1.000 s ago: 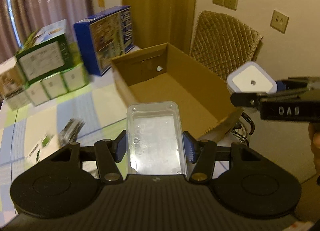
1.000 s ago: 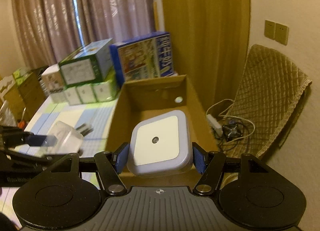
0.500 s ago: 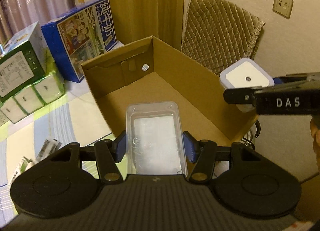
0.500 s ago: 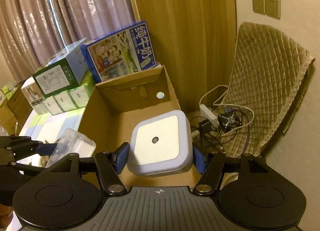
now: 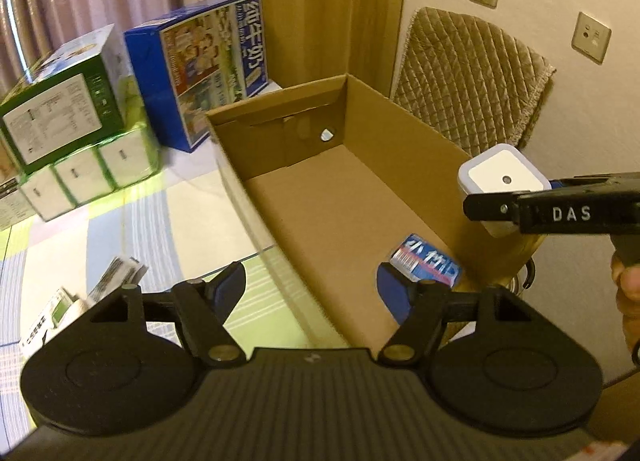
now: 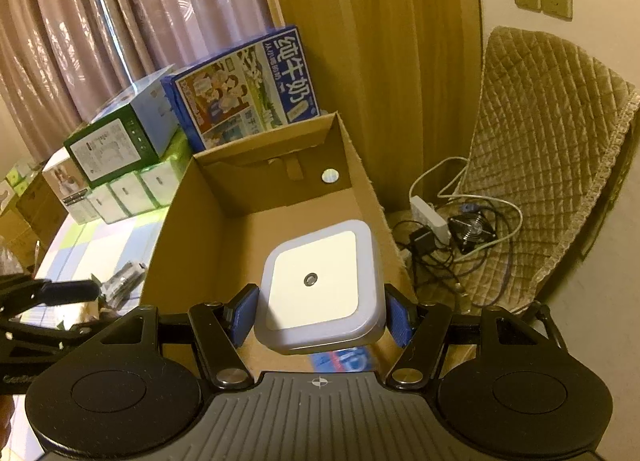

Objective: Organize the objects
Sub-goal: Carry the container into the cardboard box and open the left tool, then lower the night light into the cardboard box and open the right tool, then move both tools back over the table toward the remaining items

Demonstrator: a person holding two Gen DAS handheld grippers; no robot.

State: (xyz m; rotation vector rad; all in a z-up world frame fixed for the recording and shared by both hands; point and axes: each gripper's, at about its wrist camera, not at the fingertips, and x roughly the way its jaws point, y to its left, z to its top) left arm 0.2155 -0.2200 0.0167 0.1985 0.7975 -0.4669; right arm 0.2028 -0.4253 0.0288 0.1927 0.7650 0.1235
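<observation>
On the table (image 5: pixel 120 221), whose cloth is checked in pale green, blue and white, an open cardboard box (image 5: pixel 400 149) takes up the middle of both views, its far wall pierced by a small round hole. Inside, the brown floor is bare apart from a small blue packet (image 5: pixel 426 263) lying near the right wall at the near end; in the right wrist view only a blue sliver of it shows under the held object. Behind the box stand a blue milk carton (image 5: pixel 200 69) and a green carton (image 5: pixel 60 101) stacked on a row of white-and-green packs (image 5: pixel 80 177); a few blurred packets (image 5: pixel 116 281) lie on the cloth left of the box. The left gripper (image 5: pixel 312 285) hangs over the box's near left edge with its fingers spread wide and nothing between them, whereas half a second ago they clamped a clear plastic tray, which is now out of sight. The right gripper (image 6: pixel 320 309) is over the box's near right part, its blue pads pressed against the sides of a square white night light (image 6: pixel 320 285), just as it held it before; from the left wrist view the light (image 5: pixel 502 181) sits above the right wall.
</observation>
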